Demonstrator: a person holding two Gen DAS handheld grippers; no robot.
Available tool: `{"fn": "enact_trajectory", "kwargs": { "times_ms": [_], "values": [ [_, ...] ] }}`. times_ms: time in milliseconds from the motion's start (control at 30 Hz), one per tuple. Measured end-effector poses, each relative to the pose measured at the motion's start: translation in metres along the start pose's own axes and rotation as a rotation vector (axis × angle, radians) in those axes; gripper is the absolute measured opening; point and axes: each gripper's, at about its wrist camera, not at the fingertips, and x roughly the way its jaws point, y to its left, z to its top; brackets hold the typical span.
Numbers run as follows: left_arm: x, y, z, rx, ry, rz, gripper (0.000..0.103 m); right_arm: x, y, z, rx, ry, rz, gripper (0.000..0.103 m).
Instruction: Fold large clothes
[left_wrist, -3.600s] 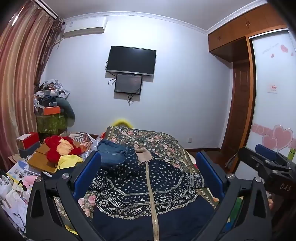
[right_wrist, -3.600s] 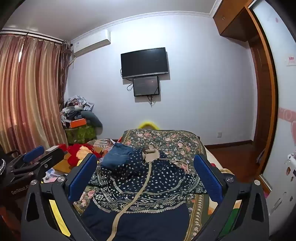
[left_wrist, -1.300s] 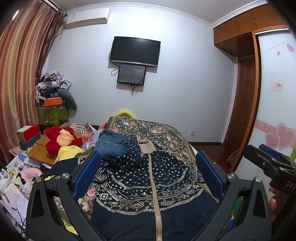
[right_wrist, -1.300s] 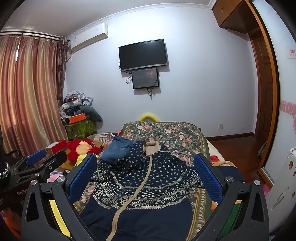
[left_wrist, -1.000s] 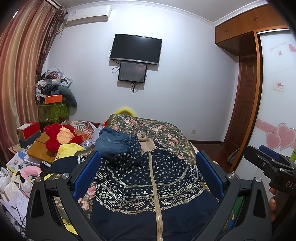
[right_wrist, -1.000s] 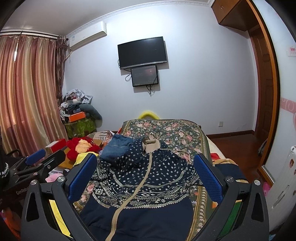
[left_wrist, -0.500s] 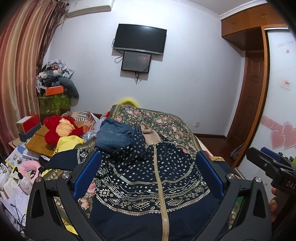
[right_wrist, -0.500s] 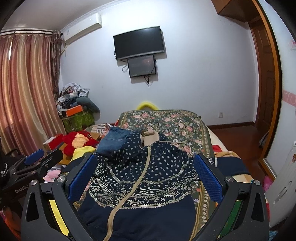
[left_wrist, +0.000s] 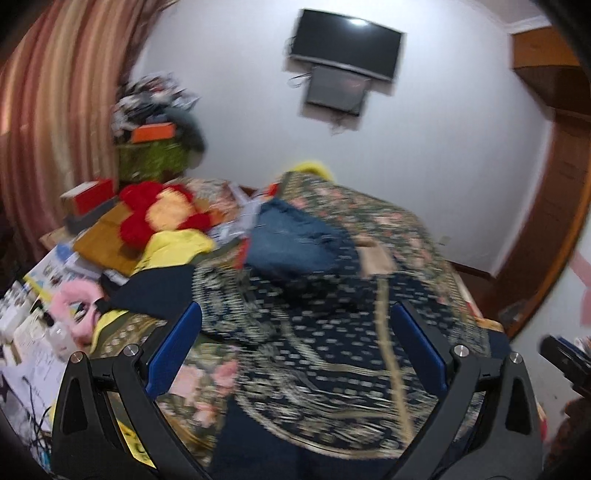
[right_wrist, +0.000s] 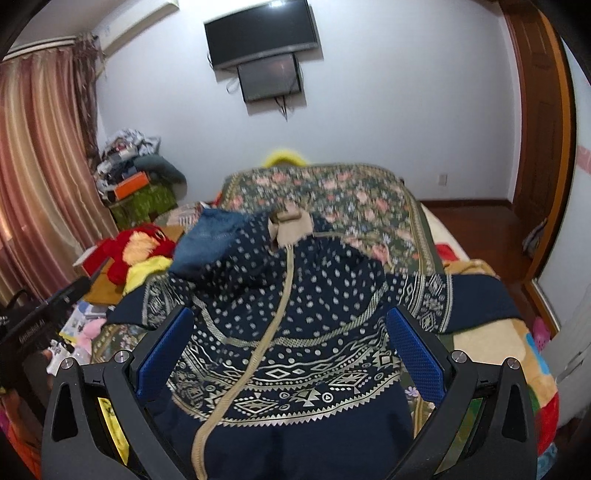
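Note:
A large navy zip-up jacket (right_wrist: 295, 325) with white dots and gold patterned bands lies spread front-up on the bed; its beige collar (right_wrist: 290, 225) points away and its right sleeve (right_wrist: 465, 299) stretches out sideways. It also shows, blurred, in the left wrist view (left_wrist: 332, 339). My right gripper (right_wrist: 290, 354) is open and empty above the jacket's chest. My left gripper (left_wrist: 295, 350) is open and empty above the jacket's left side. The left gripper (right_wrist: 44, 314) is visible at the left edge of the right wrist view.
A floral bedspread (right_wrist: 351, 195) covers the bed. Folded blue jeans (right_wrist: 210, 236) lie by the jacket's left shoulder. A red and yellow plush toy (right_wrist: 136, 251), boxes and clutter (left_wrist: 55, 314) crowd the left side. A TV (right_wrist: 258, 33) hangs on the far wall.
Both grippers have moved forward and tilted down over the jacket, staying open. The left wrist view has swung left and blurred with motion.

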Motion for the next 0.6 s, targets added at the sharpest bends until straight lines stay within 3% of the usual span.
{"fn": "enact_trajectory", "kwargs": {
  "times_ms": [300, 433, 600],
  "values": [
    [0.071, 0.116, -0.012, -0.256, 0.143, 0.208, 0.103, 0.060, -0.023, -0.005, 0.083, 0.156, -0.022, 0.103],
    [0.107, 0.162, -0.019, -0.364, 0.233, 0.162, 0.103, 0.080, -0.023, -0.005, 0.098, 0.206, -0.014, 0.103],
    [0.154, 0.223, -0.029, -0.592, 0.351, 0.078, 0.103, 0.097, -0.019, -0.005, 0.074, 0.237, -0.021, 0.103]
  ]
}}
